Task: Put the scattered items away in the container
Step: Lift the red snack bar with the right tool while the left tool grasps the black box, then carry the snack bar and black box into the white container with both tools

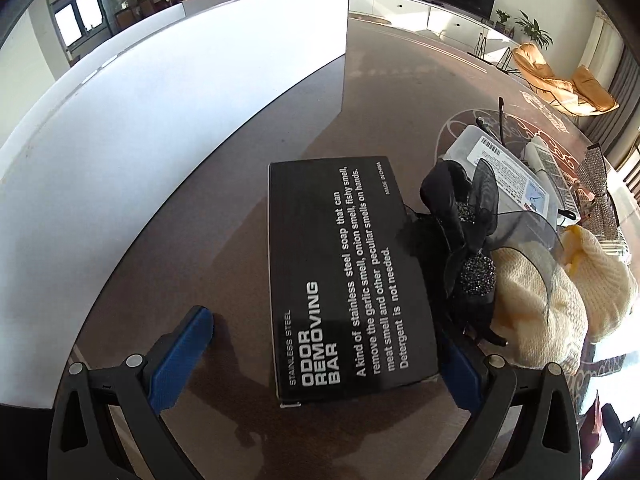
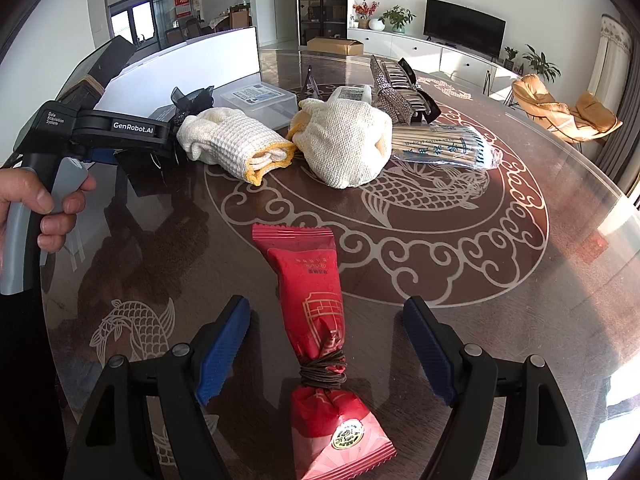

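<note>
My left gripper (image 1: pixel 326 354) is open around a black "Odor Removing Bar" box (image 1: pixel 348 276) that lies flat on the table; the blue fingers are on either side of it, apart from it. The white container (image 1: pixel 160 152) stands to the left of the box. My right gripper (image 2: pixel 326 344) is open over a red snack packet (image 2: pixel 320 328) tied with a brown hair band (image 2: pixel 323 372); the packet lies between the fingers, untouched. The left gripper also shows in the right wrist view, as a black body (image 2: pixel 120 128) at the left.
Beside the box lie a black bow hair clip (image 1: pixel 460 240), cream knitted cloths (image 1: pixel 540 300), a clear plastic box (image 1: pixel 504 172) and a rhinestone bow (image 1: pixel 600 192). The right wrist view shows two cream cloths (image 2: pixel 344 140), a cotton swab pack (image 2: pixel 444 144) and a hair claw (image 2: pixel 404 88) on the round table.
</note>
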Tool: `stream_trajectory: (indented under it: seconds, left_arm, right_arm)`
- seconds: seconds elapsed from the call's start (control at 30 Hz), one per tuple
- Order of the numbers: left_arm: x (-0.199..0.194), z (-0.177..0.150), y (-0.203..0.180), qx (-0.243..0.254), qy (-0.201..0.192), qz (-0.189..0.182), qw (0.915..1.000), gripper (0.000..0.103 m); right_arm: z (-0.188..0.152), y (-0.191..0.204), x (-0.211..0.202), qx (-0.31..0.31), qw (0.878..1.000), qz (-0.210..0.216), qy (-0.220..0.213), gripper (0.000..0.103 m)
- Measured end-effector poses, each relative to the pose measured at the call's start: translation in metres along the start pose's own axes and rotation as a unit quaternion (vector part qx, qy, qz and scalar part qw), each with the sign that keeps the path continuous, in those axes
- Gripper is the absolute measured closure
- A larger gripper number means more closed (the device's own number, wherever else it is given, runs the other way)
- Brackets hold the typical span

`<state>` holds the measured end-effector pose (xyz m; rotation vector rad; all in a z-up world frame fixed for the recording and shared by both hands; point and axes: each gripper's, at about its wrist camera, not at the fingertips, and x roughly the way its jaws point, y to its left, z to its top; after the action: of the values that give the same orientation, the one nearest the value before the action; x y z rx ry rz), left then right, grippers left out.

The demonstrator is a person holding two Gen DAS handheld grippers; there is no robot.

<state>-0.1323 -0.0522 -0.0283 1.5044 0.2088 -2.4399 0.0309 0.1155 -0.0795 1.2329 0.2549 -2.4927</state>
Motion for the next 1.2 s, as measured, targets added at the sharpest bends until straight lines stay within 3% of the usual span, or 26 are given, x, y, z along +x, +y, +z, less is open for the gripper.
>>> stream_trajectory:
  seconds: [0.2, 0.27, 0.33, 0.47, 0.6, 0.73, 0.87, 0.97, 1.03, 1.1, 1.2]
  left_arm:
    - [0.008, 0.018, 0.006, 0.025, 0.009, -0.021, 0.9994, 0.0]
    - [0.002, 0.013, 0.008, 0.045, -0.011, -0.032, 0.9984, 0.012]
    - [-0.007, 0.007, 0.009, 0.083, -0.035, -0.047, 0.9948, 0.044]
    - [-0.014, -0.006, 0.01, 0.126, -0.039, -0.081, 0.988, 0.044]
    - [-0.033, -0.042, 0.001, 0.196, -0.028, -0.122, 0.9726, 0.045]
    - [-0.054, -0.083, -0.012, 0.235, -0.034, -0.138, 0.9615, 0.044]
    - [-0.055, -0.087, -0.014, 0.213, -0.054, -0.13, 0.9668, 0.04]
    - [-0.048, -0.081, -0.018, 0.205, -0.054, -0.124, 0.9692, 0.027]
    - [-0.042, -0.08, -0.02, 0.203, -0.055, -0.125, 0.9697, 0.009]
    - [-0.039, -0.081, -0.02, 0.202, -0.059, -0.124, 0.9696, 0.0]
    - [-0.04, -0.083, -0.02, 0.202, -0.061, -0.124, 0.9696, 0.0]
  right_arm:
    - [0.0, 0.0, 0.0, 0.0, 1.0, 0.0, 0.0, 0.023]
    - [0.0, 0.0, 0.0, 0.0, 1.0, 0.0, 0.0, 0.023]
    - [0.0, 0.0, 0.0, 0.0, 1.0, 0.0, 0.0, 0.023]
    - [0.0, 0.001, 0.0, -0.001, 1.0, -0.001, 0.0, 0.024]
    - [0.001, 0.008, 0.001, -0.02, 0.999, 0.025, -0.003, 0.025]
    - [0.002, 0.015, 0.003, -0.034, 0.999, 0.019, -0.001, 0.024]
    - [0.002, 0.012, 0.005, -0.024, 1.0, 0.018, 0.0, 0.024]
    - [0.003, 0.012, 0.005, -0.023, 1.0, 0.018, 0.0, 0.023]
    - [0.003, 0.013, 0.005, -0.023, 1.0, 0.018, 0.0, 0.023]
    - [0.003, 0.012, 0.005, -0.023, 1.0, 0.018, 0.0, 0.023]
    - [0.003, 0.013, 0.006, -0.023, 1.0, 0.019, 0.0, 0.023]
